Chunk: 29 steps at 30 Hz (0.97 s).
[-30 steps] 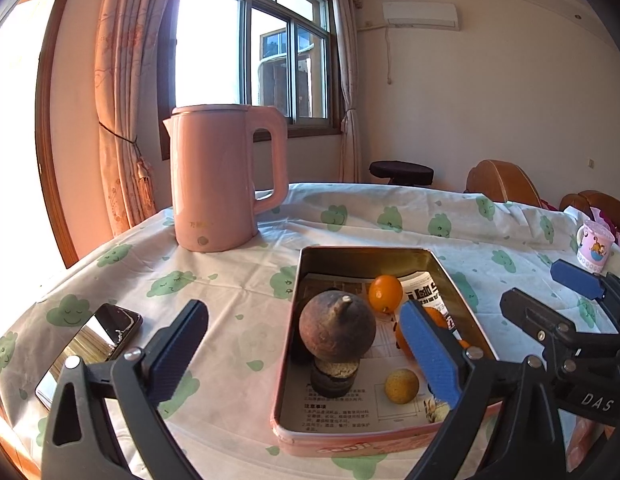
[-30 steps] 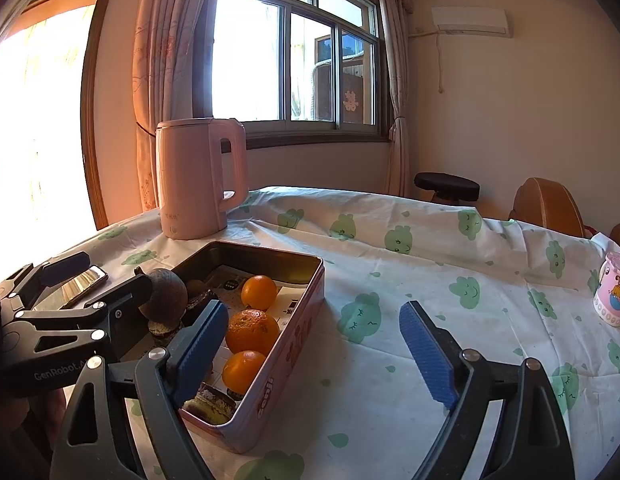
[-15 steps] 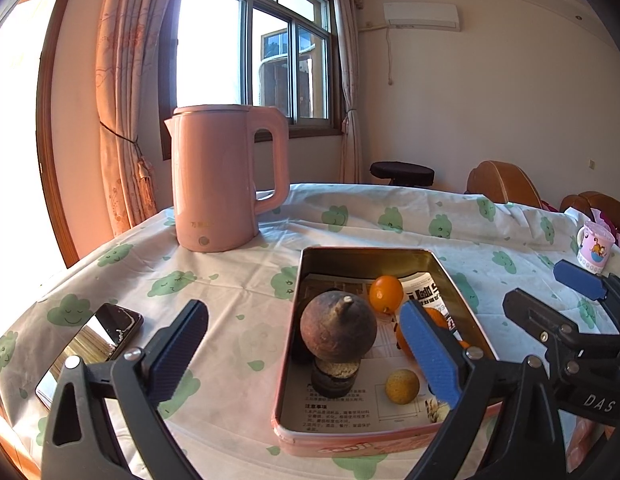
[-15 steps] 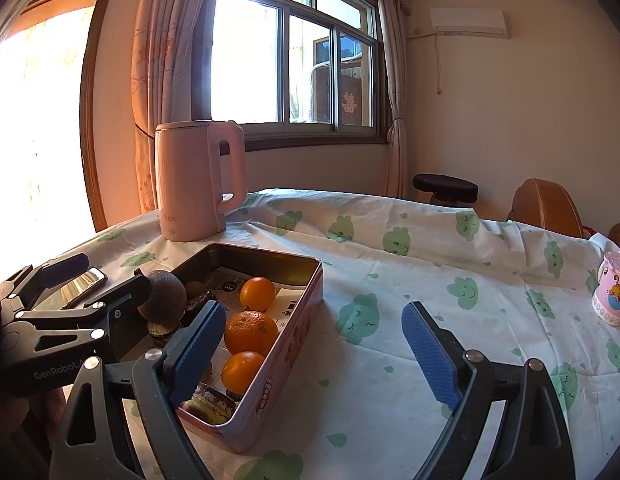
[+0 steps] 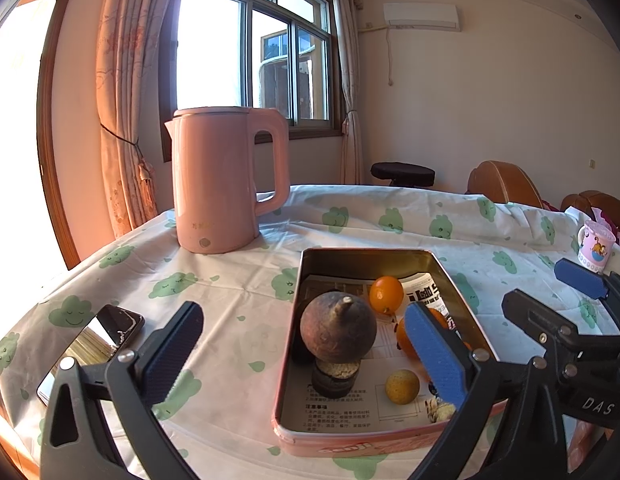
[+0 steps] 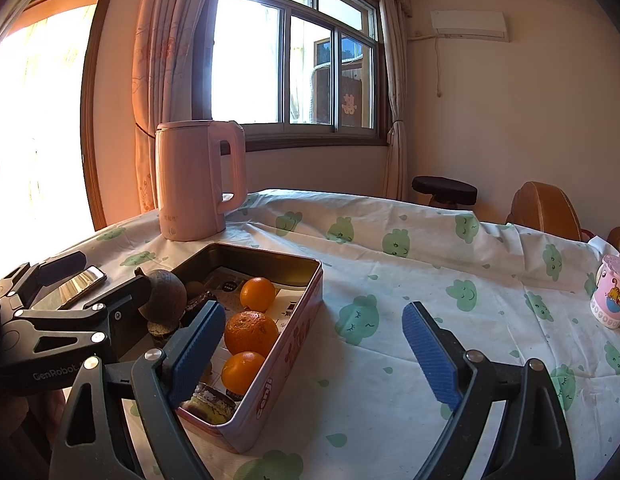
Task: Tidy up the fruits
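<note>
On a round table (image 5: 238, 280) draped in a white cloth with green cloud faces, a pink tin (image 5: 361, 442) is sitting near the front edge, lined with printed paper. Three oranges (image 6: 250, 332) are lying along its right side, and a large brown round fruit (image 5: 337, 330) is resting on a small dark cake at its left. The left gripper (image 5: 306, 344) is hovering over the tin's near left corner, its jaws opening with nothing pressed between them. The right gripper (image 6: 313, 344) is hanging wide apart and empty over the tin's right wall. A pink kettle (image 5: 226, 180) is standing behind, a phone (image 5: 90, 348) lying to the left.
</note>
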Tool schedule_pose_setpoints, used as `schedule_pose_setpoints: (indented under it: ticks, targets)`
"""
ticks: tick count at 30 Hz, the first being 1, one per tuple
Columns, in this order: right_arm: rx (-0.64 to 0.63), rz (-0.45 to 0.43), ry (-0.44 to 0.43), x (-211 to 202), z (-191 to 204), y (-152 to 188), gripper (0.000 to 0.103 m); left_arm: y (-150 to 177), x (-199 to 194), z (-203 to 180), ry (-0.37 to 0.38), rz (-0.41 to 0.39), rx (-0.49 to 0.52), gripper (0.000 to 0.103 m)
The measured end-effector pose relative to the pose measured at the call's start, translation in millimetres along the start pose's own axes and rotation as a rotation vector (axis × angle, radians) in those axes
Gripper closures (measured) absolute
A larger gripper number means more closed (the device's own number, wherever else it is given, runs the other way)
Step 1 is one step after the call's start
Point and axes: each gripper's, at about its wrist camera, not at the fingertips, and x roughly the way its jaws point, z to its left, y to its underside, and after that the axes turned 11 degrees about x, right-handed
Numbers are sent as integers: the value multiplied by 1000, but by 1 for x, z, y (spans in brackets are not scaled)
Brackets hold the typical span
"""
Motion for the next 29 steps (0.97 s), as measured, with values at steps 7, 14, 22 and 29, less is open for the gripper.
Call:
schedule_pose_setpoints:
  ticks: [7, 14, 22, 29]
  targets:
    - [1, -1, 0, 0, 0, 0, 12, 0, -1, 0, 2, -2, -1, 0]
    - [-1, -5, 3, -1, 0, -1, 12, -1, -4, -1, 15, -26, 3, 0]
    - [-5, -7, 6, -2, 0, -1, 12, -1, -1, -1, 9, -17, -1, 0]
    - [2, -8, -2, -2, -1, -1, 12, 0, -1, 0, -9, -11, -12, 0]
